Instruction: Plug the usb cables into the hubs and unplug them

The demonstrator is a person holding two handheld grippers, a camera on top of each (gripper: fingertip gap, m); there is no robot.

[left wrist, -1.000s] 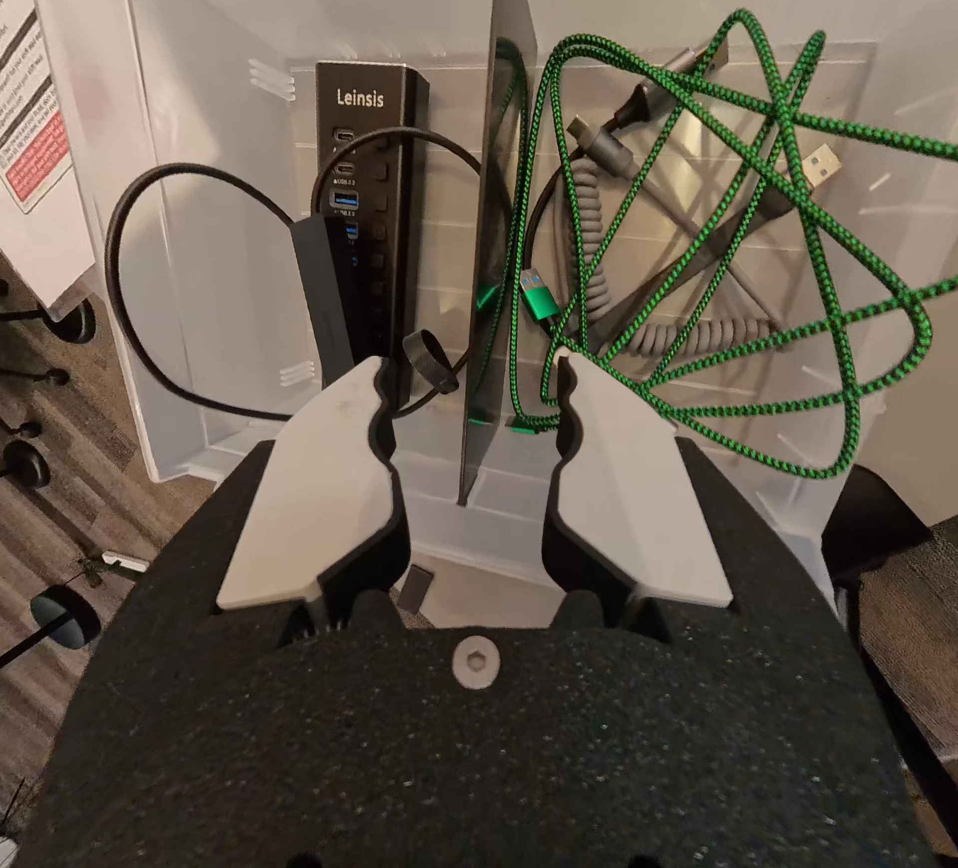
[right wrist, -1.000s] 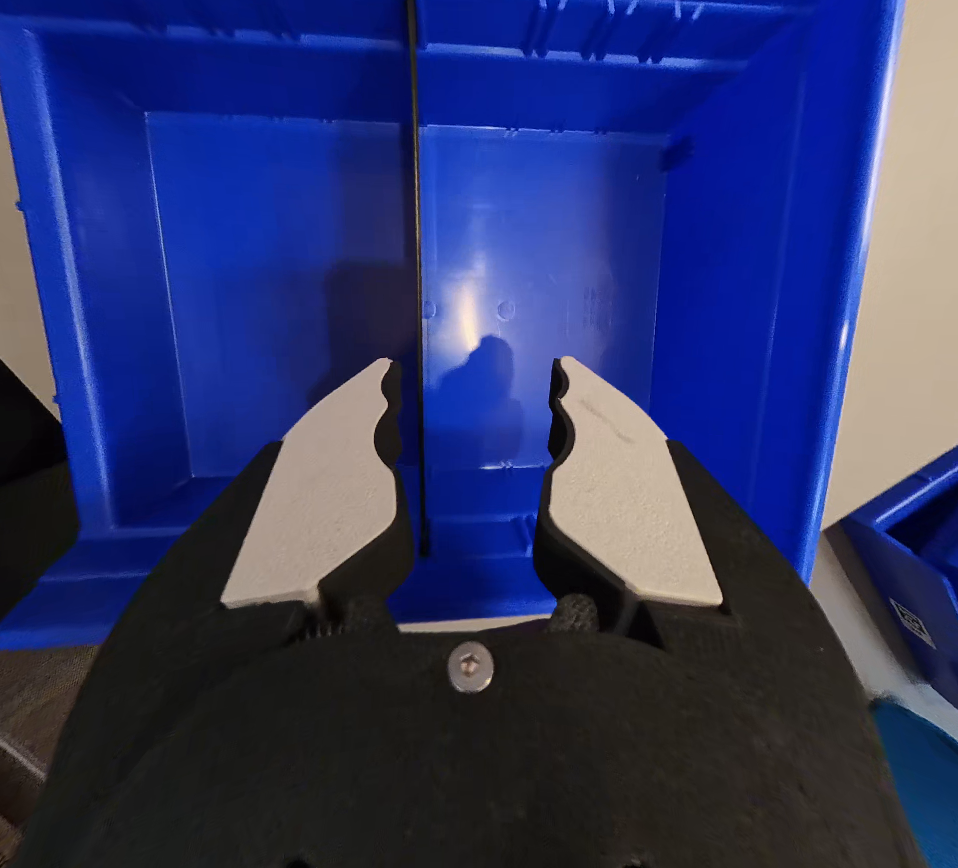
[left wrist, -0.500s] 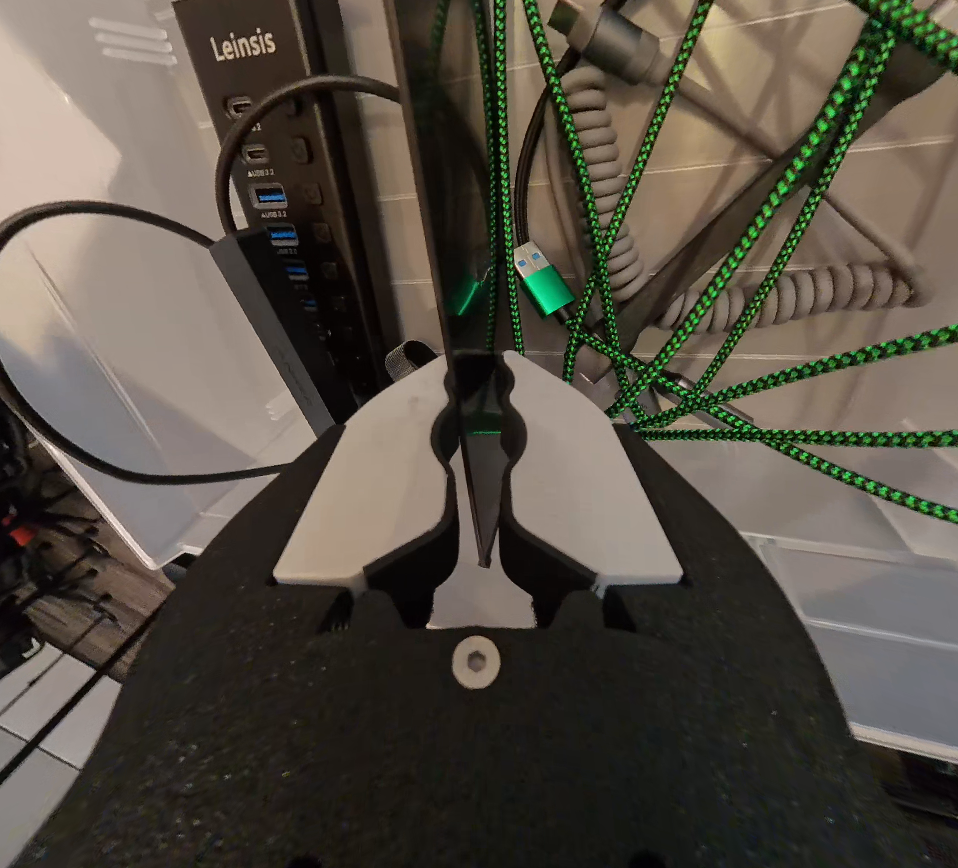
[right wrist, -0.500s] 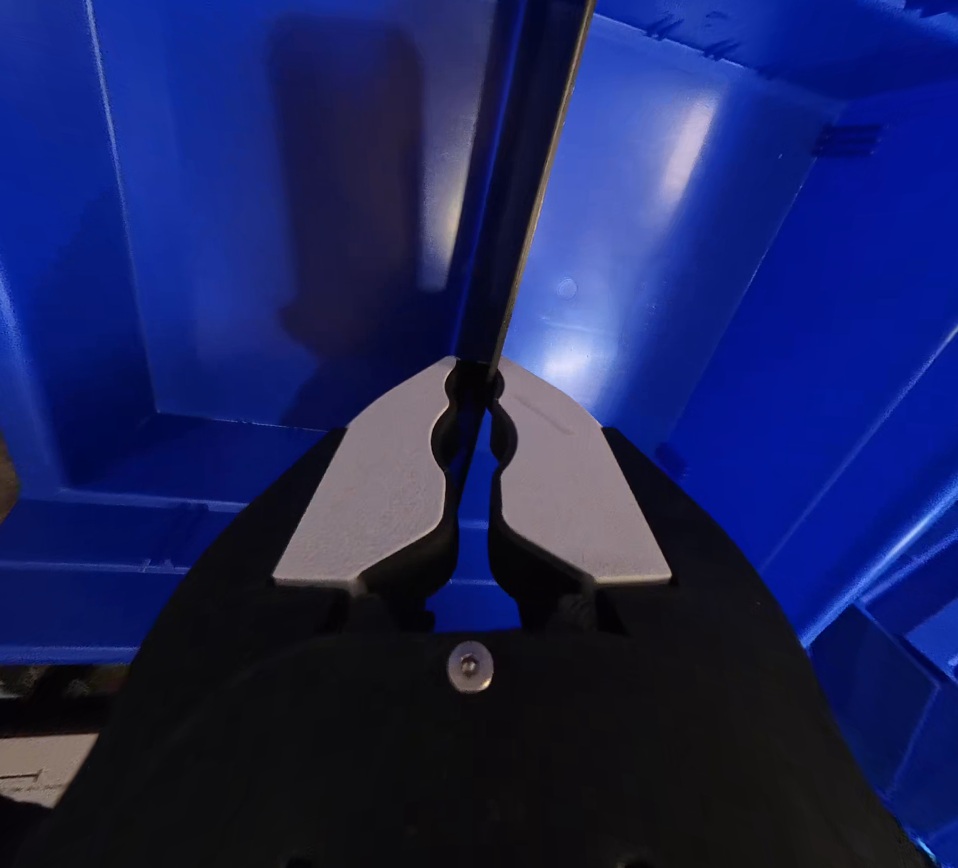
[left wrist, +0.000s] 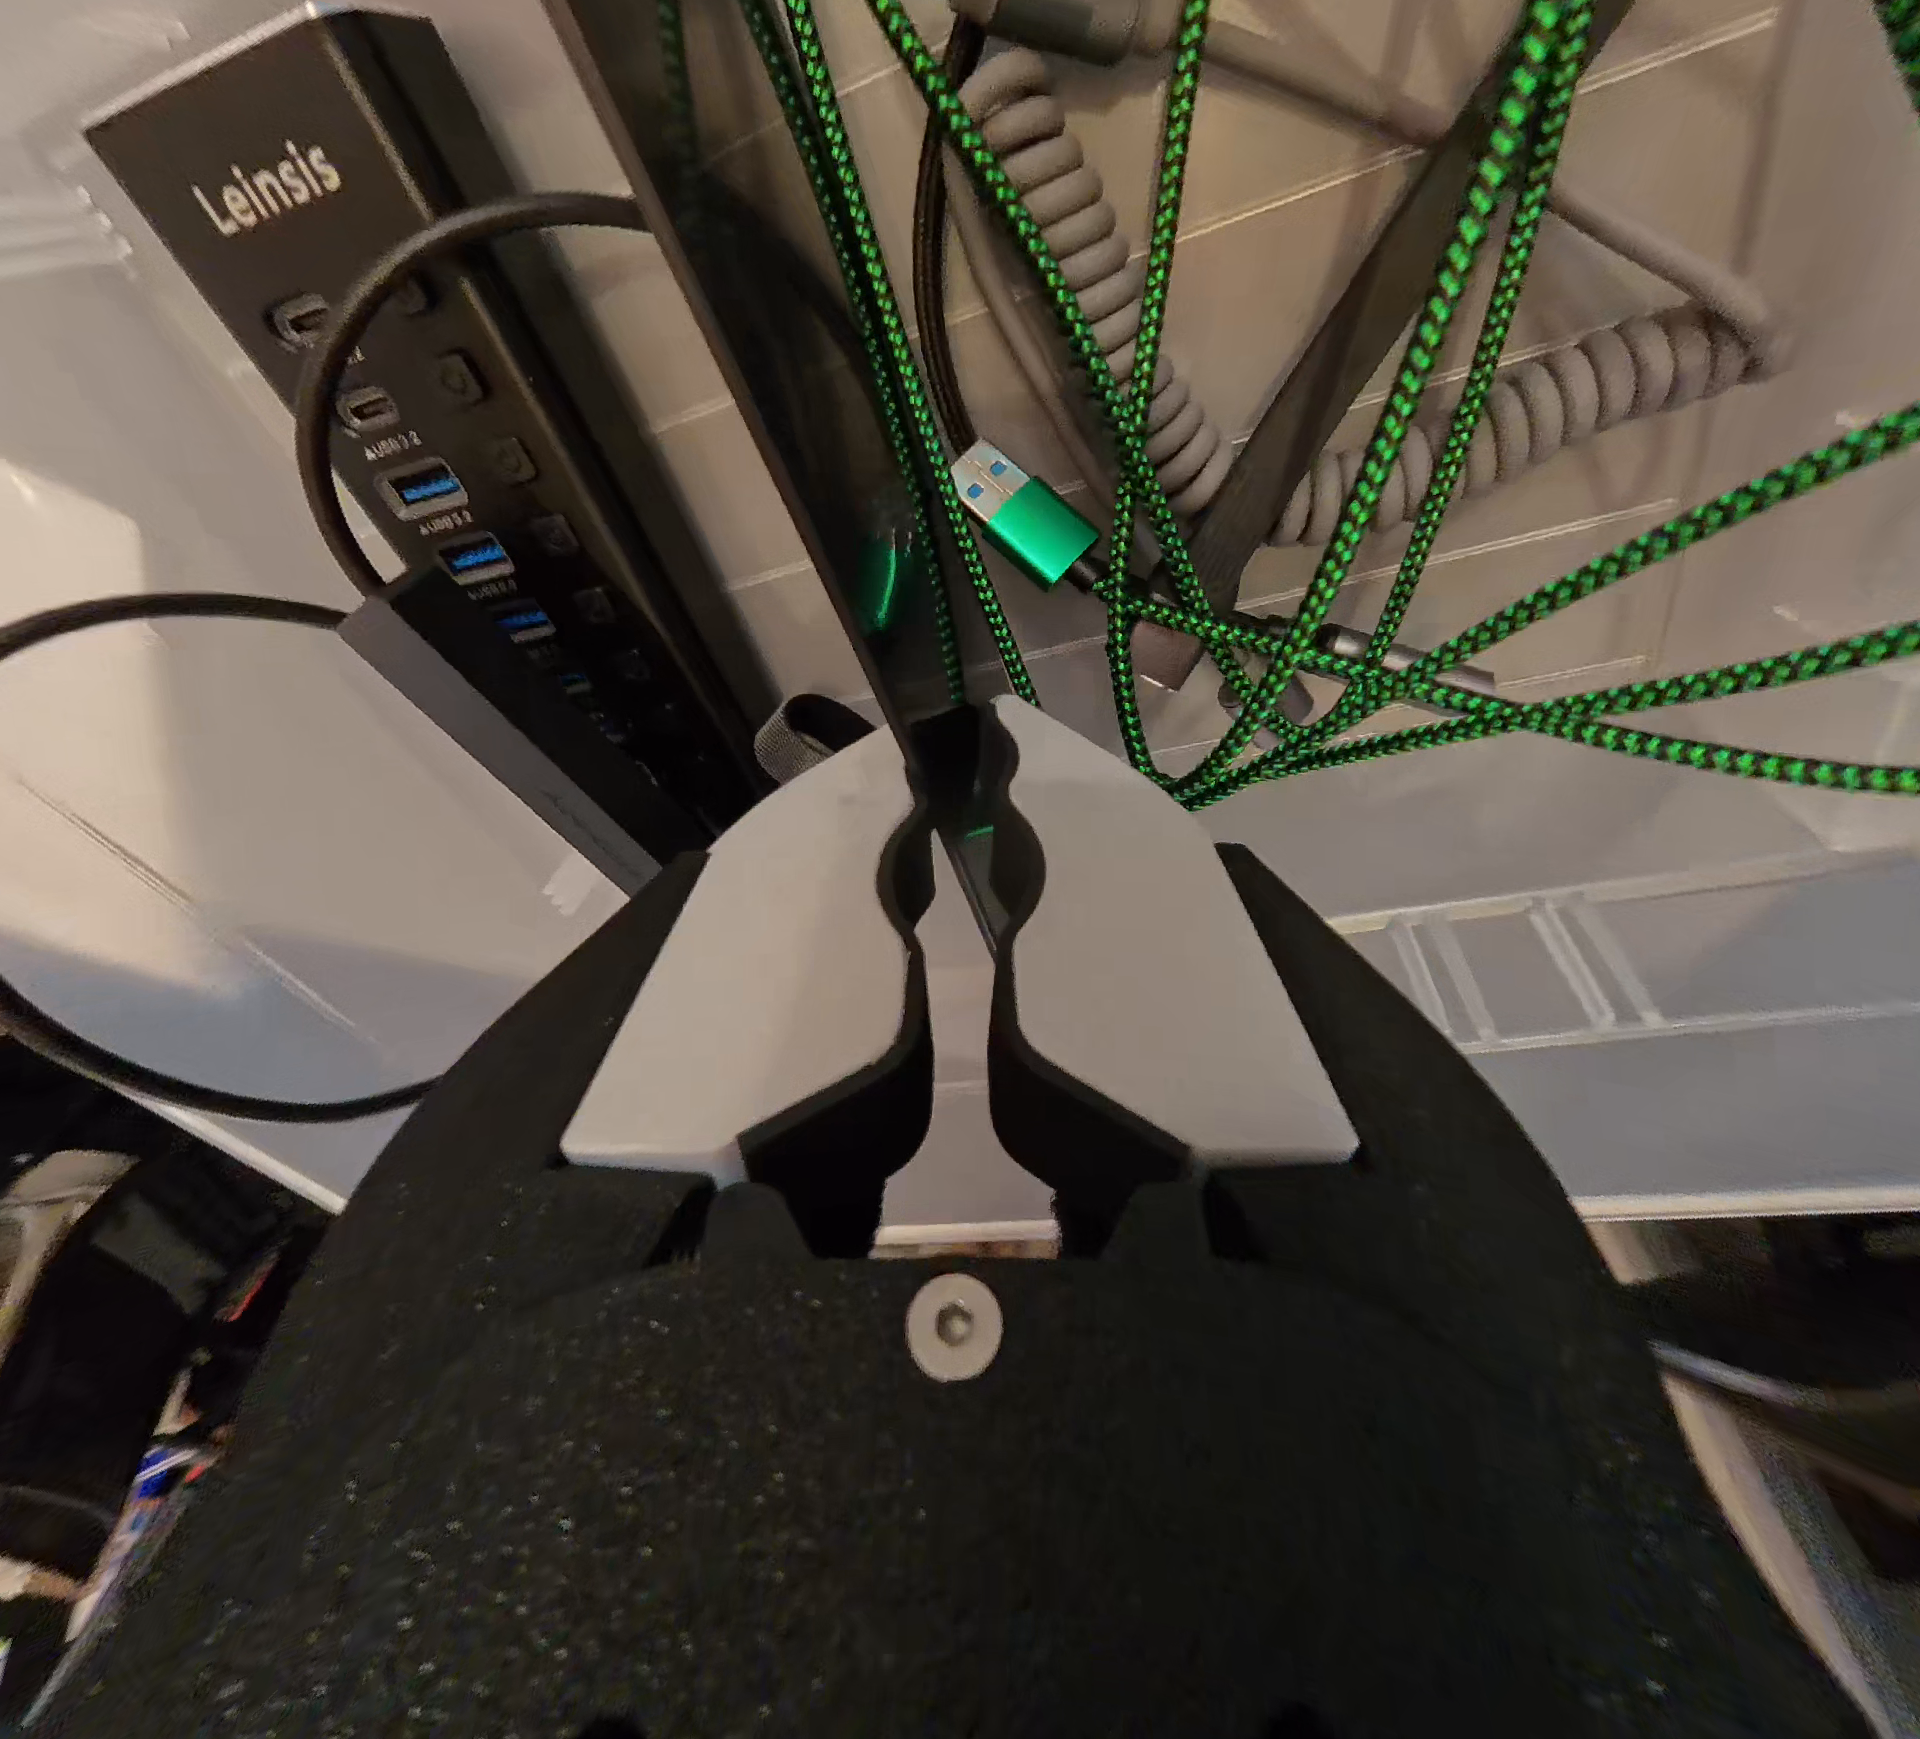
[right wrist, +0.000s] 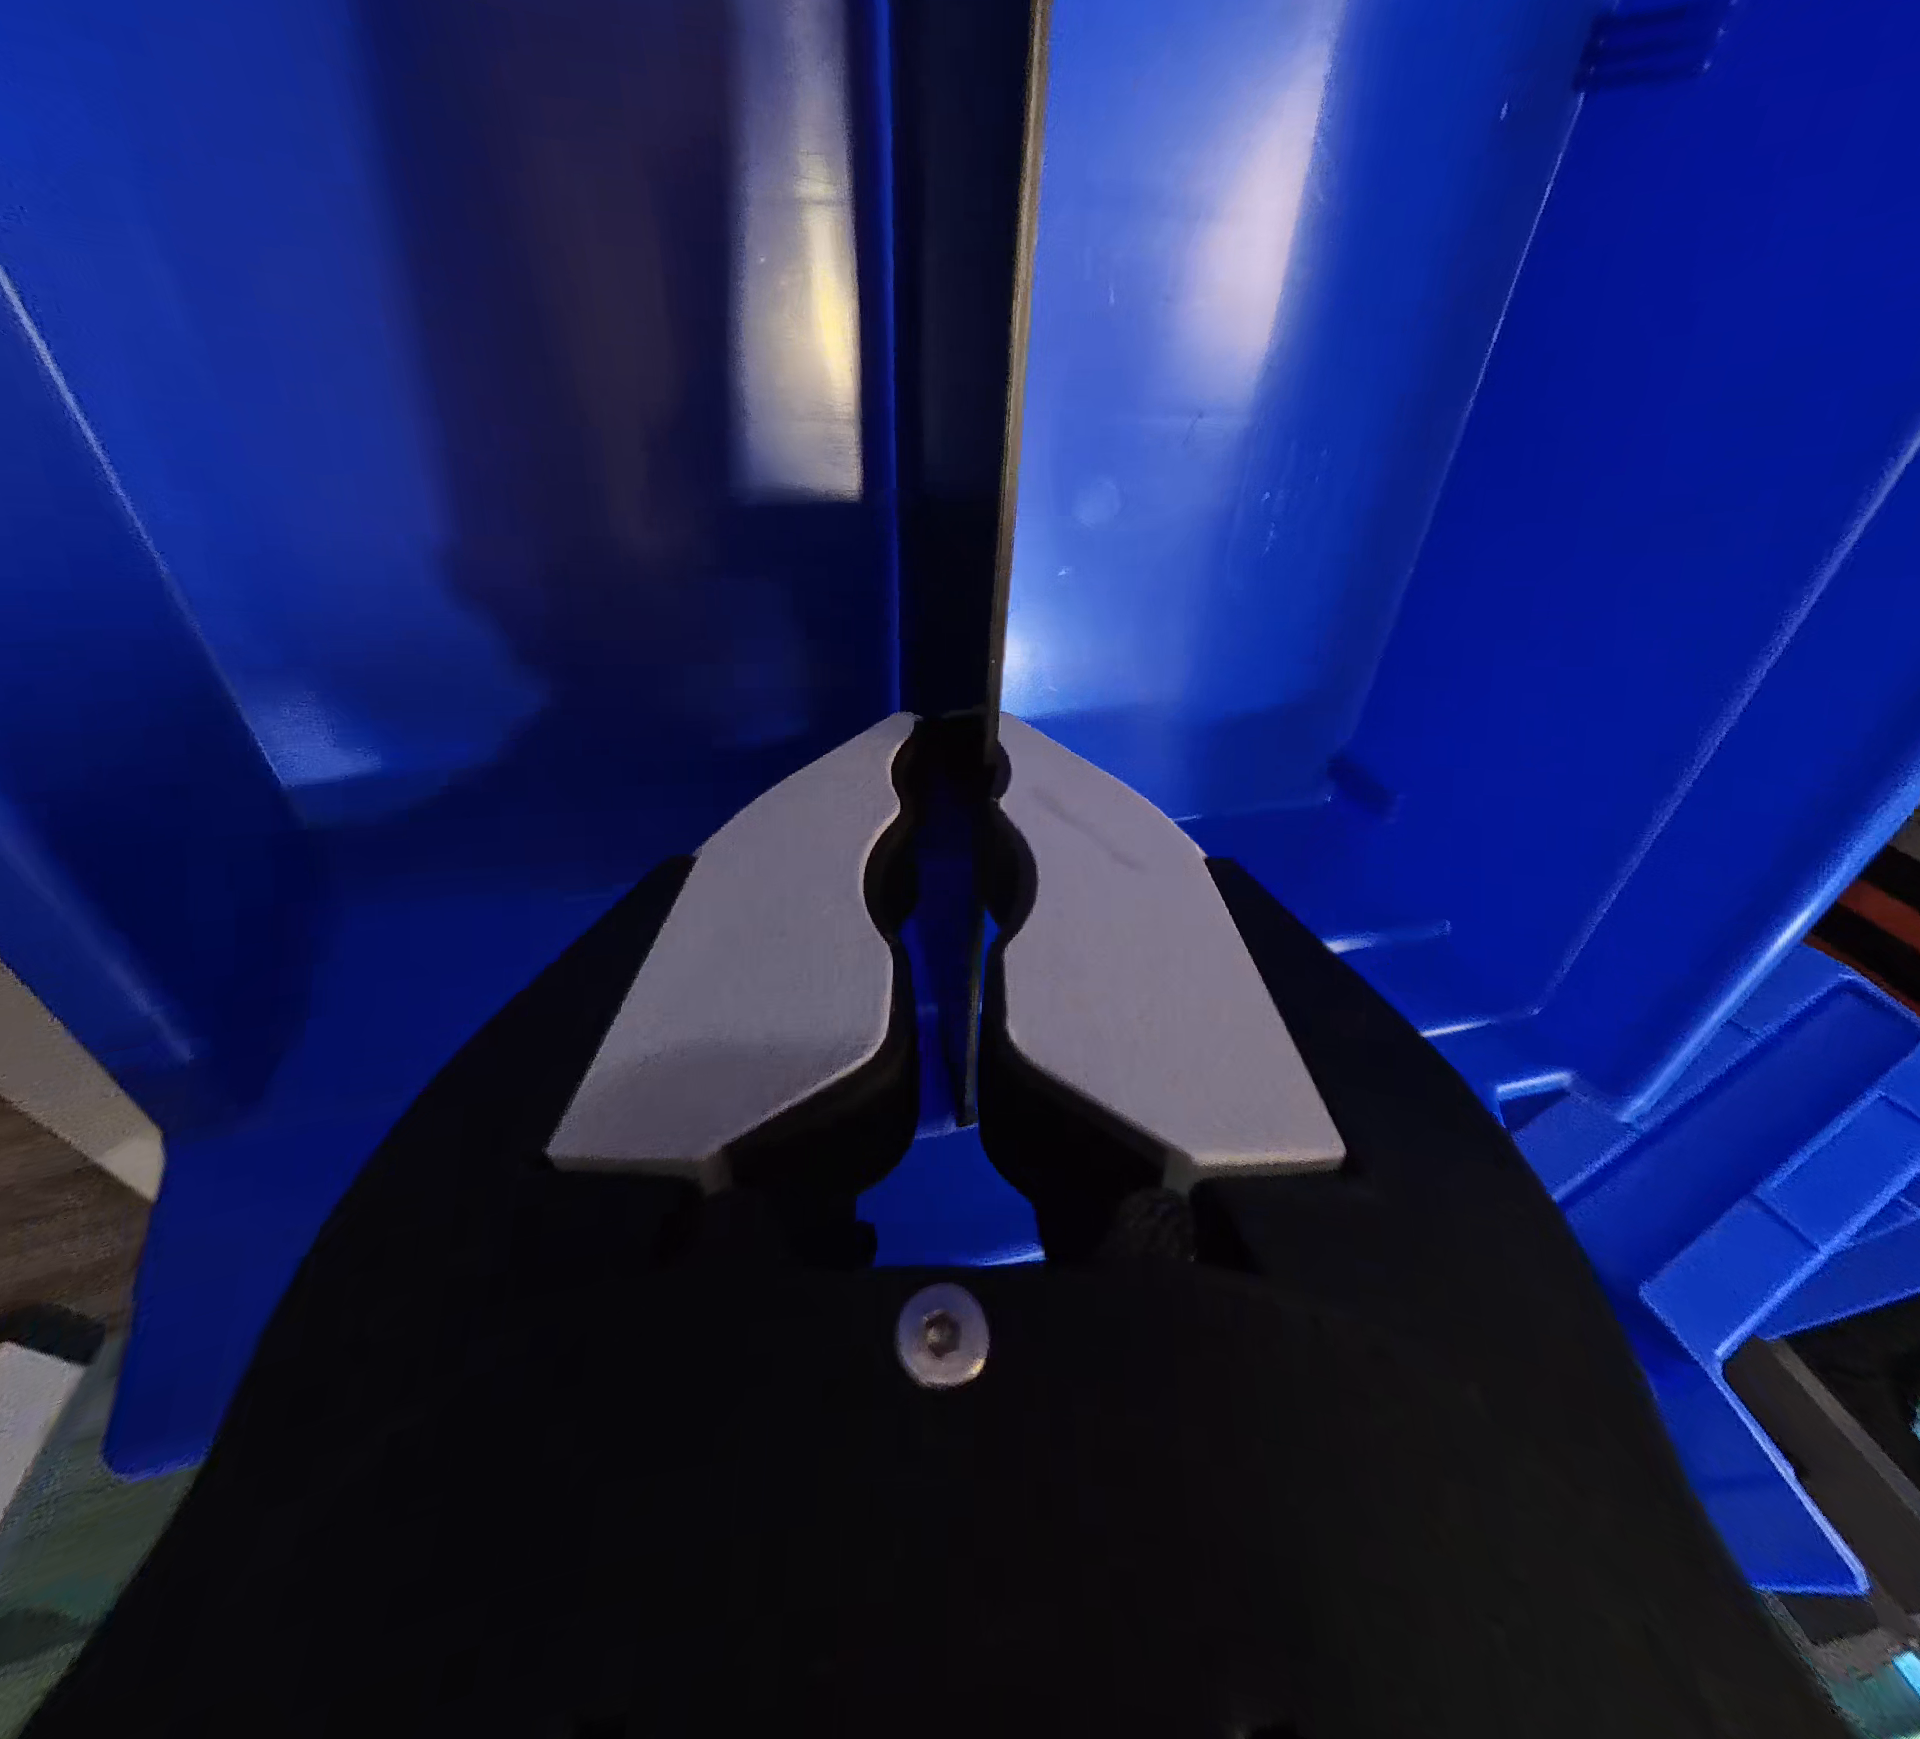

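Note:
In the left wrist view my left gripper point(left wrist: 961, 733) is shut on the dark divider point(left wrist: 717, 235) of a clear plastic bin point(left wrist: 1558, 1014). Left of the divider lie a tall black USB hub point(left wrist: 416, 401) and a slimmer dark hub point(left wrist: 540, 733) with a black cable point(left wrist: 343, 442). Right of it lie tangled green braided cables point(left wrist: 1455, 339) with a green USB plug point(left wrist: 1029, 520) and a grey coiled cable point(left wrist: 1122, 318). In the right wrist view my right gripper point(right wrist: 961, 739) is shut on the thin dark divider point(right wrist: 966, 235) of an empty blue bin point(right wrist: 1455, 339).
Another blue bin point(right wrist: 1787, 1222) sits at the right of the right wrist view. Dark clutter and floor point(left wrist: 94, 1326) show below the clear bin at the left wrist view's lower left. Tip to tip, the grippers are about 85 cm apart.
Both grippers moved forward into their bins and went from open to shut on the dividers. Since half a second ago, both views have tilted and shifted slightly.

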